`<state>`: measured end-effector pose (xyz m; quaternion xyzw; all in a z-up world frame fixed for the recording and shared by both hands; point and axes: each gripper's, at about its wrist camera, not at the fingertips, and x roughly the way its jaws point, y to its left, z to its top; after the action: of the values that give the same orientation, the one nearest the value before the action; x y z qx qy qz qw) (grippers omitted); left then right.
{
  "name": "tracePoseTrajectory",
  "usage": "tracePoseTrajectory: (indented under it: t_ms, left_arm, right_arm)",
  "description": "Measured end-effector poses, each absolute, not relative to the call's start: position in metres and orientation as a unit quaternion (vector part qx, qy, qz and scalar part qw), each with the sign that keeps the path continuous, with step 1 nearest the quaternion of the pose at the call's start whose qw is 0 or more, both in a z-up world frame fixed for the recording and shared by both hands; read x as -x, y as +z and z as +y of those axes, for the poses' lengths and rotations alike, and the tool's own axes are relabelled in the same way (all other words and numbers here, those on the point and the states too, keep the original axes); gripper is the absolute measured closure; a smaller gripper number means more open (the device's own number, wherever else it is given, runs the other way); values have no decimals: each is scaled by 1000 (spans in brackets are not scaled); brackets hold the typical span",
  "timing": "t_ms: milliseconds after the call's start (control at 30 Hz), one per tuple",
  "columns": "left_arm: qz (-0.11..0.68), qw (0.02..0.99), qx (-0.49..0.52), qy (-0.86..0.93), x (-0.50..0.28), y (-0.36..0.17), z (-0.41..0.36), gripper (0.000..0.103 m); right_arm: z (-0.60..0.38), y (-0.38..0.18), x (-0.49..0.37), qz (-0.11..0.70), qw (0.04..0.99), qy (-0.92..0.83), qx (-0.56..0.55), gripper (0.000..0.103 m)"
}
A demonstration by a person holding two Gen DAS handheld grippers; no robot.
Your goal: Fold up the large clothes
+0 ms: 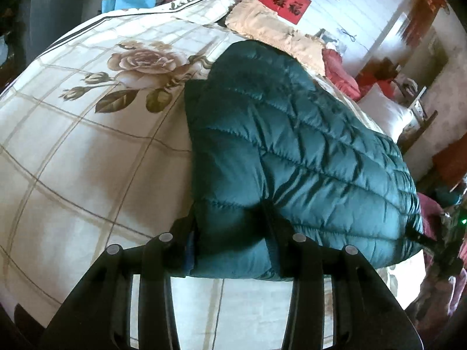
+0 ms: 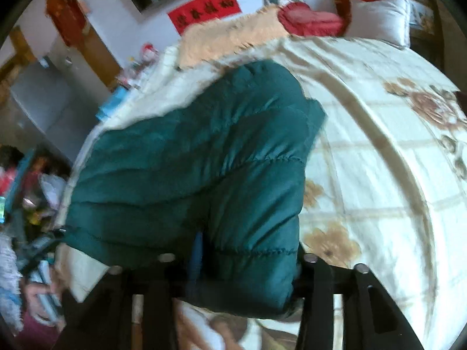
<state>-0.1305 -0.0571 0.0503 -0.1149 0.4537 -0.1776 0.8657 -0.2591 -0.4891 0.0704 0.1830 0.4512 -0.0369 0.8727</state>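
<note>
A dark teal quilted down jacket [image 1: 297,157] lies folded on the bed, and it also shows in the right wrist view [image 2: 186,169]. My left gripper [image 1: 230,233] is shut on the jacket's near edge, with puffy fabric bulging between its black fingers [image 1: 277,227]. My right gripper [image 2: 242,259] is shut on the jacket's near edge at the other end; its fingertips are buried in the fabric. The right wrist view is blurred by motion.
The bed has a cream checked cover with rose prints [image 1: 96,134]. A beige blanket [image 1: 271,32], a red cushion [image 2: 309,20] and a white pillow [image 2: 379,17] lie at the far side. Cluttered furniture stands beyond the bed's edges.
</note>
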Motion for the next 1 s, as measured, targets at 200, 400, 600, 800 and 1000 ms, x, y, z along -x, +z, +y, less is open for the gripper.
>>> tracePoseTrajectory:
  t_ms: [200, 400, 600, 800, 1000]
  left_arm:
    - [437, 883, 91, -144, 146, 59, -58, 51]
    - [433, 890, 64, -125, 166, 72, -59, 51]
    - [407, 903, 54, -127, 191, 94, -73, 51]
    - [386, 911, 35, -142, 208, 109, -100, 51]
    - [367, 918, 24, -148, 222, 120, -119, 51]
  right_arm:
    - [-486, 71, 266, 452, 877, -67, -149, 36]
    - [-472, 104, 292, 418, 897, -82, -122, 33]
    - [-435, 125, 302, 388, 913, -67, -112, 25]
    - [-390, 139, 304, 359, 926, -65, -98, 18]
    - [-362, 143, 303, 354, 928, -58, -103, 14]
